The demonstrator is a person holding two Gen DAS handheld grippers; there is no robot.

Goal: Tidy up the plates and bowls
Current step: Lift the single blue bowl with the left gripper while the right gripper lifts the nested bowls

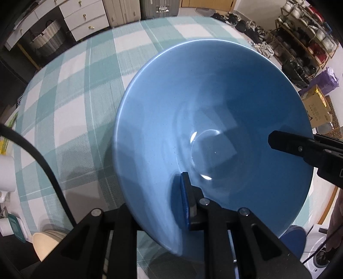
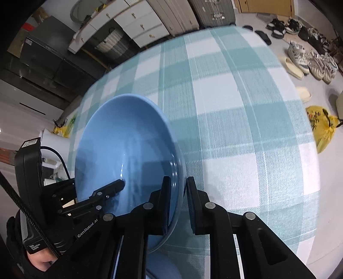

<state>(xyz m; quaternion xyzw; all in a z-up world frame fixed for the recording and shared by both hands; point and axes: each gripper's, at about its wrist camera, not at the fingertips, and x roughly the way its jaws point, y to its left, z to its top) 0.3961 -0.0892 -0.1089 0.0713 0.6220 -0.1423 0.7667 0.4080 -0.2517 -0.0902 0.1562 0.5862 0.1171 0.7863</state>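
Observation:
A large blue bowl (image 1: 214,111) hangs tilted over the teal-and-white checked tablecloth (image 1: 70,103), gripped from two sides. My left gripper (image 1: 171,191) is shut on the bowl's near wall: one blue-padded finger (image 1: 184,199) lies inside and the other is hidden under the bowl. In the right wrist view my right gripper (image 2: 179,188) is shut on the rim of the bowl (image 2: 126,154), one pad on each side of it. One right-gripper finger (image 1: 287,144) reaches over the rim at the right. One left-gripper finger (image 2: 111,188) shows inside the bowl.
A stack of beige bowls (image 1: 48,241) sits at the table's near-left edge, beside a white mug (image 1: 6,173). Another blue dish (image 1: 294,238) lies low at the right, under the held bowl. White drawers (image 1: 85,19), a shoe rack (image 1: 304,43) and shoes (image 2: 310,60) surround the table.

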